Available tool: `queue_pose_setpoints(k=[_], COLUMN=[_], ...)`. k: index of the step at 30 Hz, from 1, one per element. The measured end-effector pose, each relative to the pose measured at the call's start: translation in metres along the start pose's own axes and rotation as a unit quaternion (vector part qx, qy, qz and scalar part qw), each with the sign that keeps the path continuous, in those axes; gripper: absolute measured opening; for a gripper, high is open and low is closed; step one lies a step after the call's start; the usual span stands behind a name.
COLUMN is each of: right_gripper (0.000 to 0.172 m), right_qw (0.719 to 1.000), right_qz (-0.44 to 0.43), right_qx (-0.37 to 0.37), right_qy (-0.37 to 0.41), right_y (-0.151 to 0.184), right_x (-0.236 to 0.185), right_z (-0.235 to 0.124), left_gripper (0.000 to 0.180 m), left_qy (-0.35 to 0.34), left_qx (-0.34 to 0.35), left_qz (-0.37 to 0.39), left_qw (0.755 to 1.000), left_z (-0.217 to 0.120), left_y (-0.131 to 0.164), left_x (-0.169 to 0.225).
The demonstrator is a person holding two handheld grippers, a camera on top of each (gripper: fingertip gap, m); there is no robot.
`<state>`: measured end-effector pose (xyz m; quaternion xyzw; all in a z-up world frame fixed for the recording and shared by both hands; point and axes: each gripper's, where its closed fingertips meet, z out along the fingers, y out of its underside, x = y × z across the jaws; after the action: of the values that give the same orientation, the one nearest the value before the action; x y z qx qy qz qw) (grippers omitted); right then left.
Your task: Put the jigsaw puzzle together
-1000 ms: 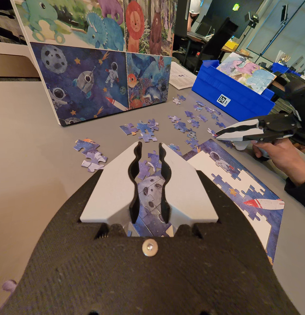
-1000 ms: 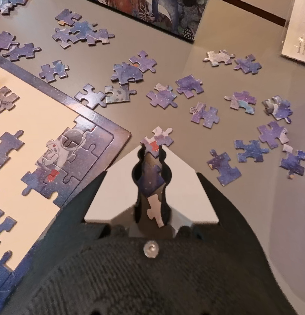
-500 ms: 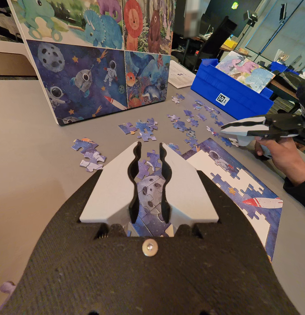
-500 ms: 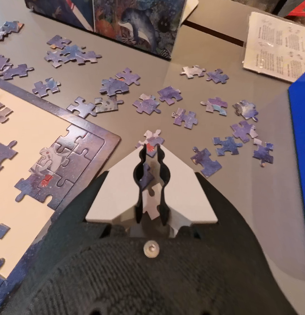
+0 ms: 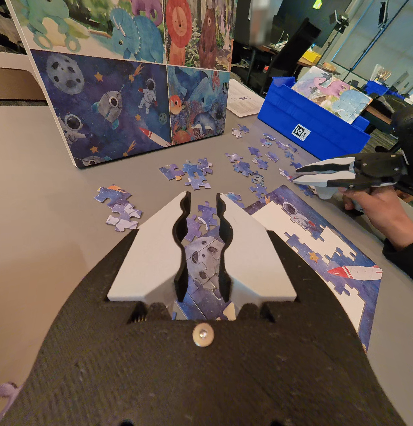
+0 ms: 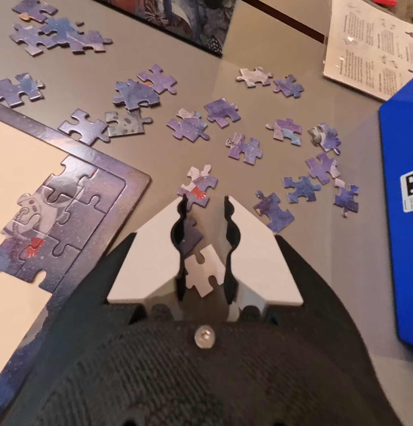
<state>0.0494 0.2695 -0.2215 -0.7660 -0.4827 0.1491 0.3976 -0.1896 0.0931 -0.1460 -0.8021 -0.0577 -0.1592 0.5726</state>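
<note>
Puzzle pieces [image 6: 244,147] lie loose on the grey table [image 6: 224,69] beside the tray [image 6: 122,184]; they look light, thin and stiff, best pinched by the edges. Both the left gripper [image 5: 202,196] and right gripper [image 6: 205,199] stand parted, empty.

Your right gripper [image 6: 204,200] now has its jaws spread wider than a moment ago, leaving clear space around the purple-and-white puzzle piece [image 6: 196,258] between them, and sits nearer the blue bin [image 6: 399,207] than before.
</note>
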Motion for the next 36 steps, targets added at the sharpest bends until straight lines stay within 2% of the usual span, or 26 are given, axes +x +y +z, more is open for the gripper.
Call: queue_pose_setpoints(k=[7,18,22,24,36], right_gripper=[0.027,0.04,0.037,0.028,0.024], right_qw=[0.999,1.0,0.996,0.995,0.996], right_qz=[0.046,0.027,0.08,0.095,0.077], right_qx=[0.016,-0.004,-0.01,-0.009,0.012], right_qy=[0.018,-0.011,-0.038,-0.035,-0.043], right_y=[0.0,-0.001,0.001,0.001,-0.004], right_x=[0.017,0.001,0.002,0.006,0.001], right_z=[-0.007,0.003,0.004,0.004,-0.001], left_gripper=[0.021,0.021,0.021,0.021,0.021], left_qy=[0.002,0.003,0.003,0.003,0.003], left_qx=[-0.001,-0.003,-0.006,-0.006,-0.009], left_qz=[0.0,0.0,0.001,0.001,0.004], left_qw=[1.0,1.0,1.0,1.0,1.0], left_z=[0.0,0.001,0.002,0.002,0.003], left_y=[0.0,0.001,0.002,0.002,0.003], left_x=[0.001,0.002,0.002,0.002,0.003])
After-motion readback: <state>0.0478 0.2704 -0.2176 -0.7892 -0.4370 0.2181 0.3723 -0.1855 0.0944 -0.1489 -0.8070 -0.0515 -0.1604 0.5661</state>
